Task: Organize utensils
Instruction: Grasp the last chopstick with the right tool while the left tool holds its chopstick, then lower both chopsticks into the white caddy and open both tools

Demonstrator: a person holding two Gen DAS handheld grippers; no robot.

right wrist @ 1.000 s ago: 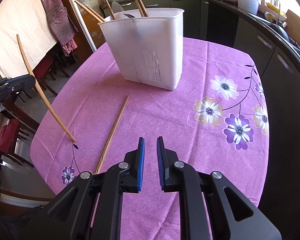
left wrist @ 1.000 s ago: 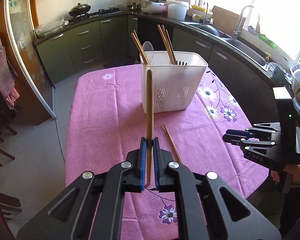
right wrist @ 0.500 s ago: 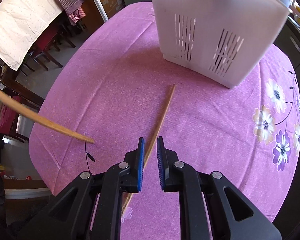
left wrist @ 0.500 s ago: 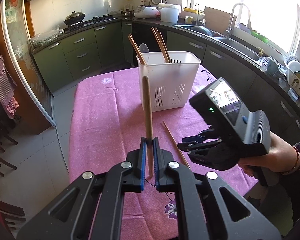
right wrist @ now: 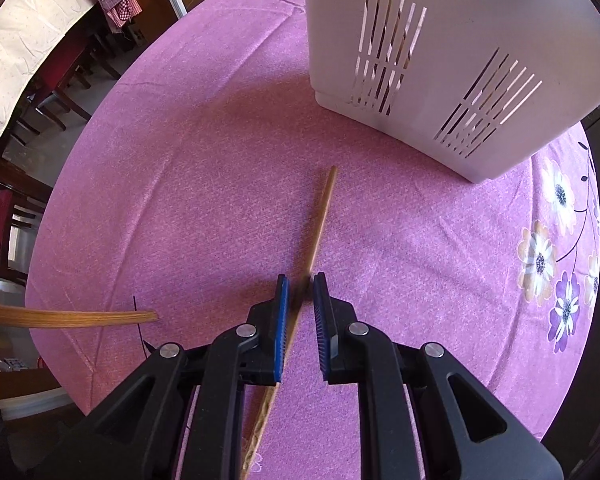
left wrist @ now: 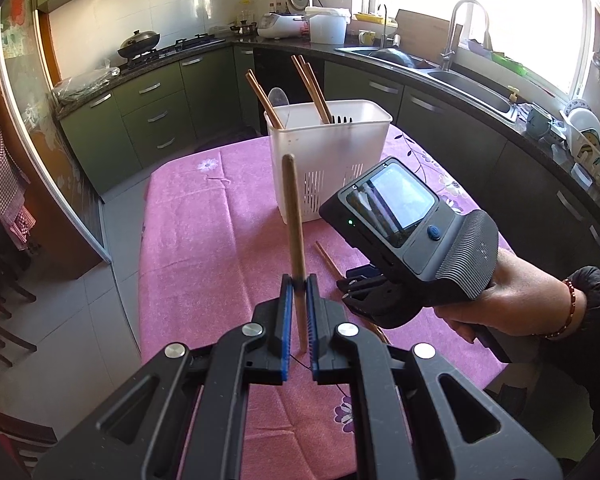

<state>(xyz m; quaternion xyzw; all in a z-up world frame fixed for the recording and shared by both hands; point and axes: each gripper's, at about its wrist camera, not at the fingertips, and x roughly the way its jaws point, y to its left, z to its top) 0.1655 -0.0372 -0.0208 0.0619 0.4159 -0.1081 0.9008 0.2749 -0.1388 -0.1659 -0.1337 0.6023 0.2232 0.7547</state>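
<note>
My left gripper [left wrist: 297, 284] is shut on a wooden chopstick [left wrist: 293, 220] and holds it upright above the pink tablecloth; its tip shows in the right wrist view [right wrist: 100, 317]. A second chopstick [right wrist: 320, 220] lies on the cloth, also visible in the left wrist view [left wrist: 327, 258]. My right gripper [right wrist: 301, 282] is open, low over the cloth, with its fingers either side of that lying chopstick. It shows in the left wrist view [left wrist: 358, 286]. A white slotted utensil holder [left wrist: 327, 156] stands behind, holding several chopsticks and a spoon; it also fills the top right of the right wrist view [right wrist: 460, 60].
The table [right wrist: 180, 160] has a pink floral cloth. Green kitchen cabinets [left wrist: 148, 120] and a counter with a sink [left wrist: 460, 80] ring the room. Dark chairs [right wrist: 60, 92] stand at the table's left side.
My right gripper has dropped down and moved in over the lying chopstick, now straddling it. My left gripper has lifted slightly with its chopstick still held.
</note>
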